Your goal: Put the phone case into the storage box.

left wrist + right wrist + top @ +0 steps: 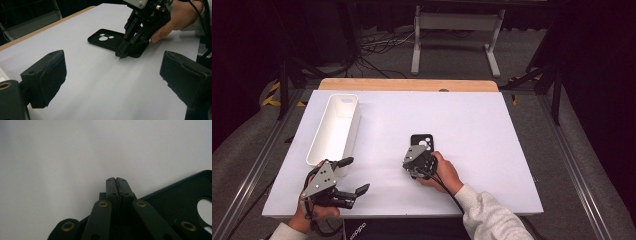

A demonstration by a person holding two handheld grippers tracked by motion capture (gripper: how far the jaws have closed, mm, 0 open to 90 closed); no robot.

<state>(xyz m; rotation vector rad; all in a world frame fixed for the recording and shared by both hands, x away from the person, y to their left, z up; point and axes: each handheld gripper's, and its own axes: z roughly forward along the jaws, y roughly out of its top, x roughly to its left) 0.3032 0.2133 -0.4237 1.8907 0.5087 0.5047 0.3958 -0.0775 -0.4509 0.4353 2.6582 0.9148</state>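
A black phone case (422, 140) lies open side up near the middle of the white table (472, 130); its camera cut-outs face the far side. My right gripper (413, 170) points down at the case's near end. In the right gripper view its jaws (116, 180) are pressed together over the rim of the case (180, 197). The left gripper view shows that right gripper (122, 53) gripping the corner of the case (105, 40), a hand behind it. My left gripper (353, 175) hovers at the front left, open, with nothing between its pads (50, 75).
A long white bin (334, 127) stands on the left of the table, its near end just beyond my left gripper. A wooden strip (407, 85) borders the table's far edge. A white stand (457, 40) and cables are on the floor behind.
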